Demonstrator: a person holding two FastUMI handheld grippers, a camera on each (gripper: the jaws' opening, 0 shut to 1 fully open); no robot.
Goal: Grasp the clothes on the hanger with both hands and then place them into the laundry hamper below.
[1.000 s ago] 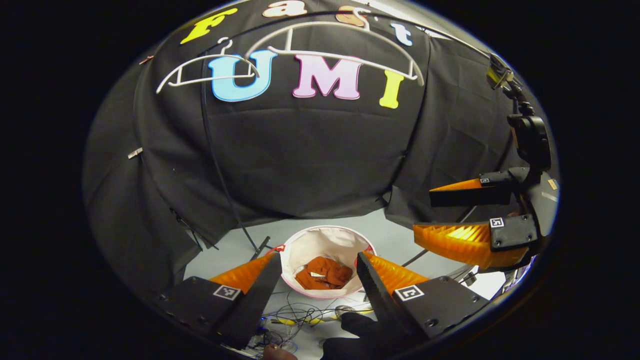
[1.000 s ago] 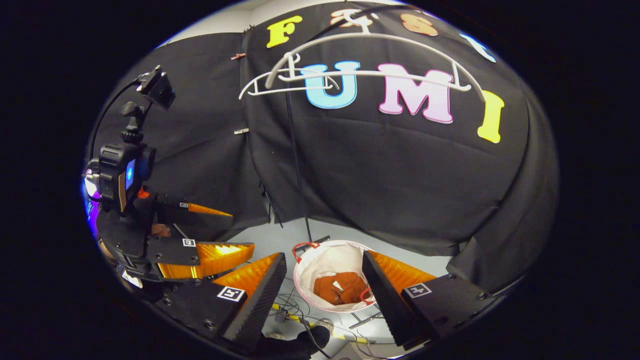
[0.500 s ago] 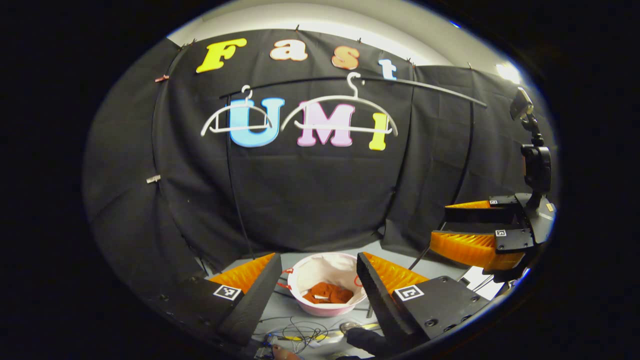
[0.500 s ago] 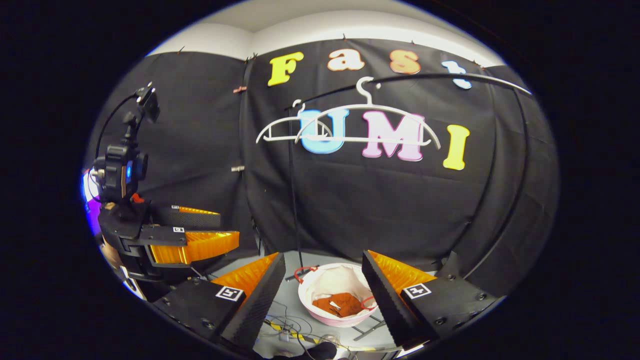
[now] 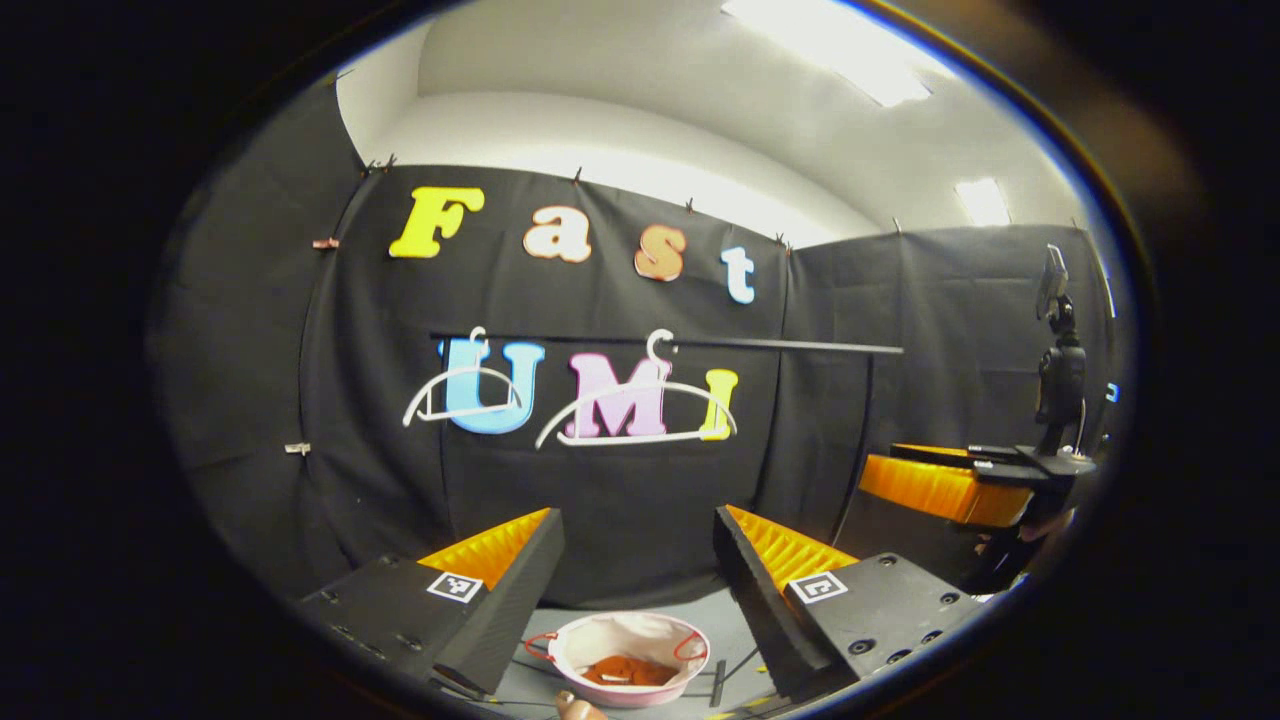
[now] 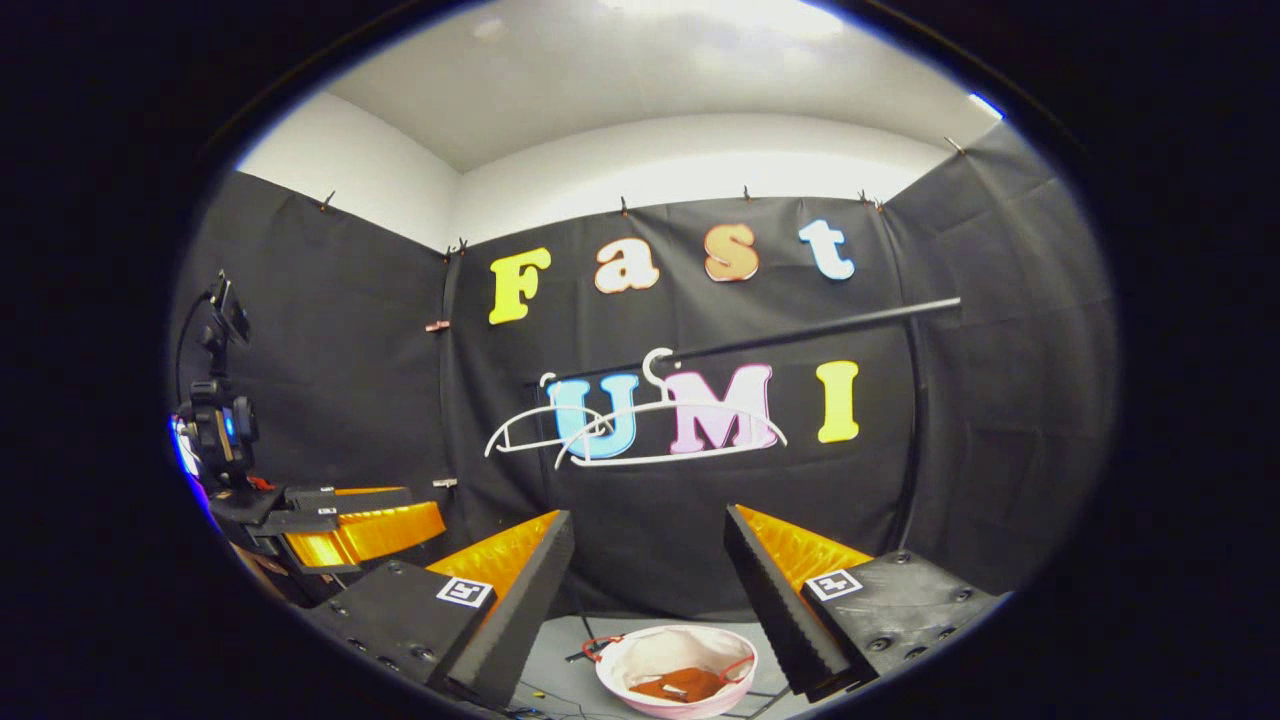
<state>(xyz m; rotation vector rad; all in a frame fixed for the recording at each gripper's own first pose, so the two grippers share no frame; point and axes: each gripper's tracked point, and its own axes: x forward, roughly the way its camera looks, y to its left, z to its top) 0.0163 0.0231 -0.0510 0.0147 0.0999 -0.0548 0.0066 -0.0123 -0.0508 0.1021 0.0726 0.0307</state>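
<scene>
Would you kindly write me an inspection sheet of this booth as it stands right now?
Surface: grey floor beneath the rail.
Job's things: rust-coloured clothes lying in the white hamper; two white hangers bare on the black rail.
Clutter: nothing seen.
Grippers: left gripper and right gripper both open, holding nothing.
Cables: thin wires on the floor beside the hamper.
Surroundings: black cloth wall, white ceiling with lights.
</scene>
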